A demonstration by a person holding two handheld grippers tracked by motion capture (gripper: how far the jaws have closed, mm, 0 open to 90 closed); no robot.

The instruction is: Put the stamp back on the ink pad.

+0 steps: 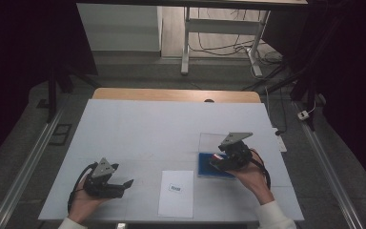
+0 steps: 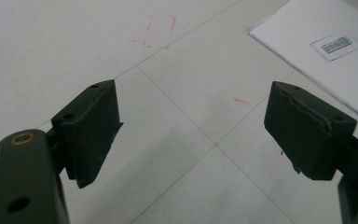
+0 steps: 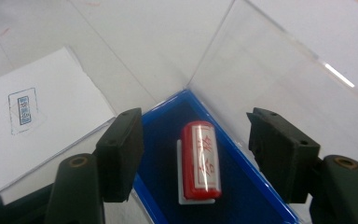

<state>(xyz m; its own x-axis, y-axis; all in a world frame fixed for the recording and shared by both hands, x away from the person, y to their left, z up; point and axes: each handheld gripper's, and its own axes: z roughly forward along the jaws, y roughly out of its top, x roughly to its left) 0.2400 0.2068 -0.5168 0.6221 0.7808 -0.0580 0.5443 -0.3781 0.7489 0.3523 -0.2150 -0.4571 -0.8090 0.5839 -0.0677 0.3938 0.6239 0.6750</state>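
A red stamp with white lettering lies in the blue tray of a case whose clear lid stands up behind it. My right gripper hangs just over the stamp, jaws open on either side and not touching it. From above, that right gripper sits over the blue tray. A white sheet of paper bearing a small blue stamped mark lies at the front middle. My left gripper rests open at the front left, and its jaws hold nothing.
The white table has a wooden far edge. Faint red marks show on the table ahead of the left gripper. Beyond the table stand a desk frame and floor cables.
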